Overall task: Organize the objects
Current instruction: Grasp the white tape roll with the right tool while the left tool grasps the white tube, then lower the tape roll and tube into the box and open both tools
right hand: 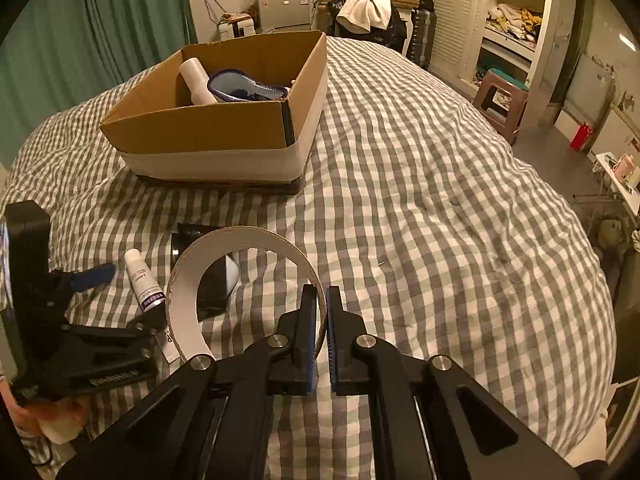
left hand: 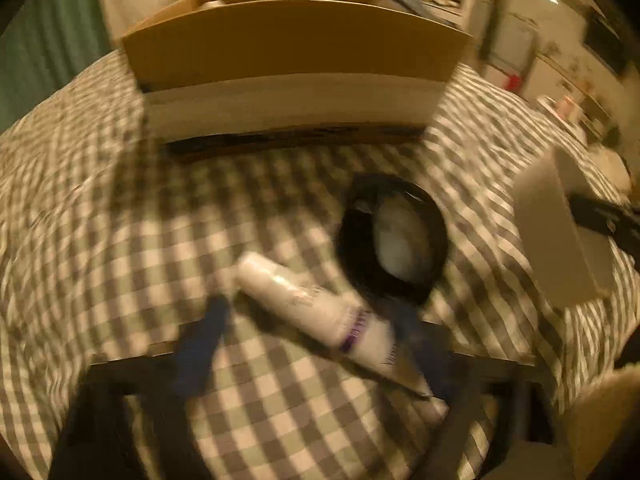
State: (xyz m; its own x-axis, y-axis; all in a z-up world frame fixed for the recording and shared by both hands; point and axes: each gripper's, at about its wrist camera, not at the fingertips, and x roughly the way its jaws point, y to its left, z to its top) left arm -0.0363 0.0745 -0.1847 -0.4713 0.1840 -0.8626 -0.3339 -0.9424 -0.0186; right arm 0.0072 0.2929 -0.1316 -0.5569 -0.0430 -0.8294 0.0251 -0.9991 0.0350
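Left wrist view, blurred: the left tongs (left hand: 316, 320) sit low over a checked bed (left hand: 100, 240), their blue fingers (left hand: 200, 344) spread apart on either side of a white tube (left hand: 316, 312) lying aslant on the cover; whether either finger touches it is unclear. Just beyond the tube lies a black round object with a pale centre (left hand: 394, 236). A cardboard box (left hand: 296, 48) stands farther up the bed, toward its far edge. Right wrist view, sharp: the right tongs (right hand: 323, 336) are clamped on the rim of a white ring, probably a tape roll (right hand: 240, 276), held above the cover near the bed's near edge. The box holds a white bottle (right hand: 196, 80) and a blue-and-white item (right hand: 244, 88). The left tool sits at left beside the tube and the black object. Likely risks: the thin rim may slip from the narrow pinch while carried to the box, and the slanted tube could roll away on the soft cover when the left fingers close.
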